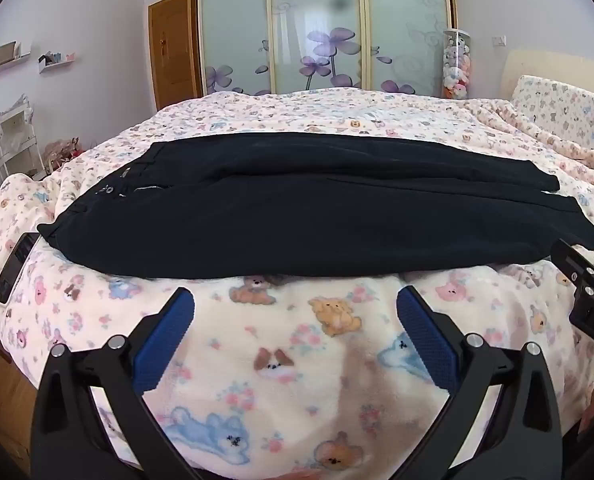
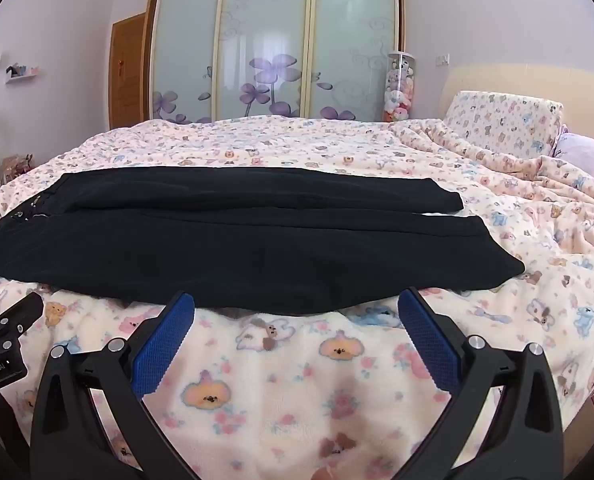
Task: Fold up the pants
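Observation:
Black pants (image 1: 297, 208) lie flat across the bed, waistband to the left, leg ends to the right, one leg lying alongside the other. They also show in the right wrist view (image 2: 249, 236). My left gripper (image 1: 296, 300) is open and empty, just short of the pants' near edge. My right gripper (image 2: 296, 304) is open and empty, its fingertips at the near edge of the pants toward the leg end. The right gripper's body shows at the right edge of the left wrist view (image 1: 589, 288).
The bed carries a pink bear-print blanket (image 1: 297, 380). A dark remote-like object (image 1: 15, 268) lies on the blanket left of the waistband. A pillow (image 2: 505, 128) stands at the right. Wardrobe doors (image 2: 273, 40) stand behind the bed.

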